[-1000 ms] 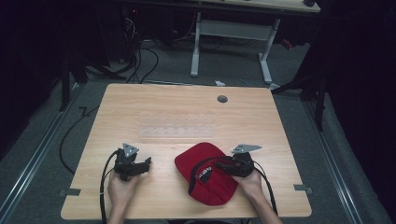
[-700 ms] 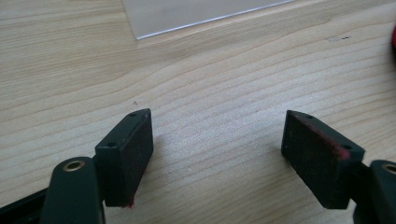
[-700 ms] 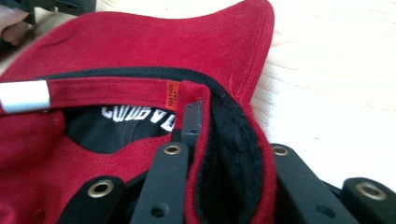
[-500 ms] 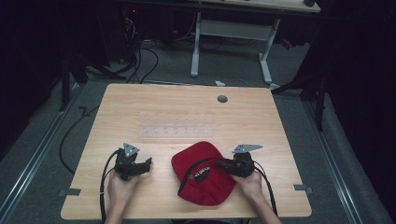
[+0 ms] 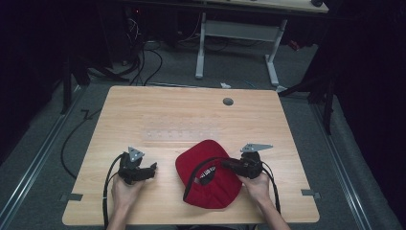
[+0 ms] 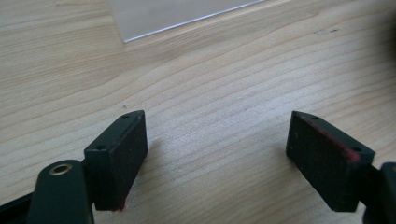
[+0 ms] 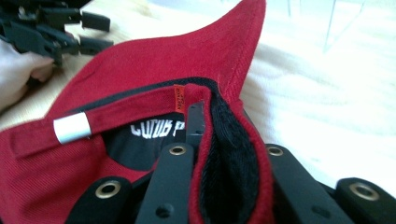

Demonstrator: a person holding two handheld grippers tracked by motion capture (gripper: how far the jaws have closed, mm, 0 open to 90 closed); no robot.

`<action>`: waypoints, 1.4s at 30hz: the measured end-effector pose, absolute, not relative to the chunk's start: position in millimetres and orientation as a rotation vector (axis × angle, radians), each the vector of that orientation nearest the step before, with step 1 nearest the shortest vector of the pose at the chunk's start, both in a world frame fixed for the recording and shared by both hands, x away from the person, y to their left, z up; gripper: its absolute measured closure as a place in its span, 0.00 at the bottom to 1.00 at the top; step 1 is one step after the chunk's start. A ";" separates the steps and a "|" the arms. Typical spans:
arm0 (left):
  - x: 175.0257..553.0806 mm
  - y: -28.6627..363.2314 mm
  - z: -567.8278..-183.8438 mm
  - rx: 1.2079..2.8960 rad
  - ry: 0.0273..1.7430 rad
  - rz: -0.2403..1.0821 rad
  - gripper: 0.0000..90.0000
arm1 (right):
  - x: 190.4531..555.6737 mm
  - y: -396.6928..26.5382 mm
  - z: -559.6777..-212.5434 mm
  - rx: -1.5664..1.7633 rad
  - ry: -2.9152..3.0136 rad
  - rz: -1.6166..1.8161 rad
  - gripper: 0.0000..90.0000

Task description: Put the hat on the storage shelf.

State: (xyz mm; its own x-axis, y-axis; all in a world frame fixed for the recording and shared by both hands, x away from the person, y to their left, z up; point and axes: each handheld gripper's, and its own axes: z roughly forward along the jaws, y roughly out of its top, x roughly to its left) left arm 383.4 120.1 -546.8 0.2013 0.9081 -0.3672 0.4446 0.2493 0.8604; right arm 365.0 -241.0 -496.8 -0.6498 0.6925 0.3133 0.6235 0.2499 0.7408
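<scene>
1. Near the front edge of the bench (image 5: 158, 115), a red cap (image 5: 210, 189) lies upside down, its opening facing up, between the two hands.
2. Right tool (image 5: 226, 164): its jaws have just been closing and now pinch the cap's rim, red cloth and black sweatband folded between them in the right gripper view (image 7: 224, 154).
3. Left tool (image 5: 152, 167): its jaws have just been opening; they stand wide over bare wood (image 6: 215, 135), holding nothing, just beside the cap.
4. Handling, as I judge it: the cap is light and soft, so the crown will sag and fold when lifted. The stitched rim gives a firm hold; the brim is probably stiffer. A second grip on the opposite rim would keep it spread.
</scene>
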 end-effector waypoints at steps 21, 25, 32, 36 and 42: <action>340.9 73.4 -516.9 1.490 1.123 0.442 0.20 | 376.7 -239.7 -464.3 1.365 2.353 1.430 0.91; 337.6 63.5 -517.0 1.521 1.092 0.431 0.19 | 378.4 -239.9 -460.6 1.367 2.344 1.445 0.91; 334.2 53.6 -517.0 1.527 1.062 0.419 0.17 | 384.2 -232.9 -450.5 1.374 2.348 1.437 0.91; 333.2 49.8 -516.1 1.528 1.049 0.408 0.17 | 387.8 -227.3 -444.8 1.373 2.353 1.446 0.91; 331.4 44.4 -511.1 1.516 1.027 0.391 0.17 | 392.1 -220.7 -440.2 1.390 2.351 1.457 0.91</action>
